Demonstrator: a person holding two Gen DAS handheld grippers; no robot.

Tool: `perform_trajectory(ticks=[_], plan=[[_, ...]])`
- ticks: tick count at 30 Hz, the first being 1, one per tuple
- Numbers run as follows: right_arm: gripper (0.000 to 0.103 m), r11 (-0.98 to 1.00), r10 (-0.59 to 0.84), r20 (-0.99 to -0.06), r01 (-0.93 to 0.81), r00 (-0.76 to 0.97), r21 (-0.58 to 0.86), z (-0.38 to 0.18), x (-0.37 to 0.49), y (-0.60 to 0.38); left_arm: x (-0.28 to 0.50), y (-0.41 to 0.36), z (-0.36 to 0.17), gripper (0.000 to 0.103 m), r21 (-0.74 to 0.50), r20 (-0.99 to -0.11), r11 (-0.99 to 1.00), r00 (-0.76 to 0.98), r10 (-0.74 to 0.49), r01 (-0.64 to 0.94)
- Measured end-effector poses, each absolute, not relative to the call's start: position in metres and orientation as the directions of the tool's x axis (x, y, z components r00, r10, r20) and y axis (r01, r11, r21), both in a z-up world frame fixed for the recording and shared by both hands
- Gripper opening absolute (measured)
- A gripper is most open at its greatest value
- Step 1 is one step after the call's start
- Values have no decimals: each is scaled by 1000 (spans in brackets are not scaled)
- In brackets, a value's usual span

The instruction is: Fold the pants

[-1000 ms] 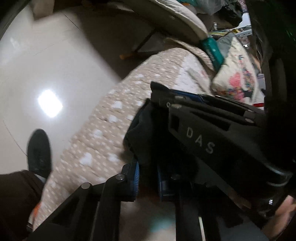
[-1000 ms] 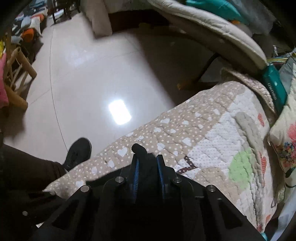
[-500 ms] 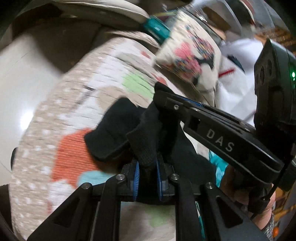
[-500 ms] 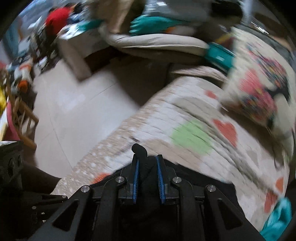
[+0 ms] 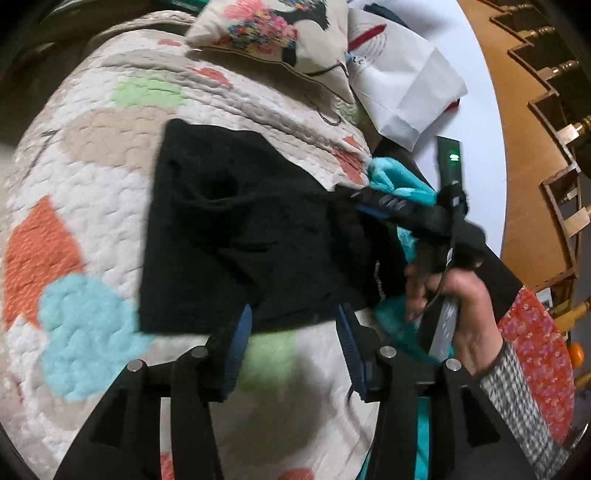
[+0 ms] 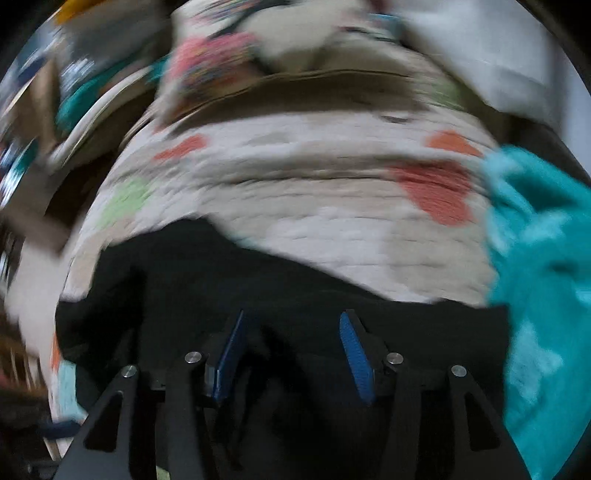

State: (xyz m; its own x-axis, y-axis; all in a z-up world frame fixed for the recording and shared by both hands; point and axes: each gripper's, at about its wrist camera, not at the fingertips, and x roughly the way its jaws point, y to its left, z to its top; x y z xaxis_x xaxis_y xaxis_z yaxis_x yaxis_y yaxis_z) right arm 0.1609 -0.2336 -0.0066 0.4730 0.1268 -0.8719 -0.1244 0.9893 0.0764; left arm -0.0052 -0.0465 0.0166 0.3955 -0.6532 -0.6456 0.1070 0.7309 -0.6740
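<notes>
Both hand-held grippers, clamped on the pants half a second ago, now stand apart: left (image 5: 291,341), right (image 6: 291,354). The fold appears laid down. The pants (image 5: 236,236) lie just ahead of the left fingers on the quilt (image 5: 92,184), black, bunched, roughly rectangular, edges uneven.

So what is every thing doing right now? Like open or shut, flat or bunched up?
Left gripper: open, fingers apart at the pants' near edge.
Right gripper: open, over the black cloth.
Black pants: lying on the quilt, folded over, a bit rumpled.
Quilt: spread out under the pants.
Teal cloth: bunched up beside the pants.
Flowery pillow: lying at the quilt's far end.
</notes>
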Motion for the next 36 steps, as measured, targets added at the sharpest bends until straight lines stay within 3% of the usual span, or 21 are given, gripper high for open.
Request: perform_trajectory(ticks=[2,7,12,13,15,16,17,22,25,28,30,31,32,33,34,36], plan=[[57,983,183,-839,-113,513,145,9,157,-236,-6,-27,14,47,-683,-641,727,422,-641,68],[64,894,417,-764,-371,492,249,39,130,-173,-5,24,-2,48,-669,-669,738,498,-551,-82],[75,813,424,-783,-573,455,107,35,90,-96,-3,49,-16,48,-677,-670,724,522,-528,-135],[80,797,405,-789,-601,461,58,32,82,-84,-4,52,-20,48,-675,-670,725,524,-525,-138],[81,776,326,-798,-626,507,-80,23,71,-63,-5,58,-25,48,-672,-673,727,525,-521,-141],[55,771,288,-811,-625,510,-120,16,69,-60,-6,60,-28,48,-672,-675,727,524,-520,-143],[11,775,264,-837,-622,479,-112,8,73,-61,-8,60,-30,48,-673,-674,726,523,-521,-143],[8,876,321,-839,-474,440,87,11,88,-109,-5,63,-38,48,-692,-661,707,523,-539,-146],[8,942,248,-847,-320,470,98,10,98,-149,-5,62,-39,48,-712,-644,688,522,-560,-140],[10,983,134,-879,-171,457,61,-3,102,-190,-3,56,-37,48,-715,-641,687,514,-570,-130],[16,994,64,-888,-112,455,14,-8,103,-204,-3,50,-34,48,-707,-647,696,508,-569,-122],[28,996,34,-894,-85,446,-4,-10,102,-210,-3,48,-33,48,-707,-647,697,505,-570,-118],[46,998,17,-900,-55,435,-8,-11,102,-217,-2,45,-31,48,-707,-647,698,502,-574,-113],[54,999,11,-901,-35,433,-4,-11,103,-219,0,40,-29,48,-707,-647,700,496,-579,-105],[60,1000,-2,-896,6,445,1,-7,102,-226,3,33,-26,48,-702,-650,707,487,-583,-91],[60,998,-21,-876,59,482,9,5,101,-230,10,19,-23,48,-687,-661,723,472,-583,-69]])
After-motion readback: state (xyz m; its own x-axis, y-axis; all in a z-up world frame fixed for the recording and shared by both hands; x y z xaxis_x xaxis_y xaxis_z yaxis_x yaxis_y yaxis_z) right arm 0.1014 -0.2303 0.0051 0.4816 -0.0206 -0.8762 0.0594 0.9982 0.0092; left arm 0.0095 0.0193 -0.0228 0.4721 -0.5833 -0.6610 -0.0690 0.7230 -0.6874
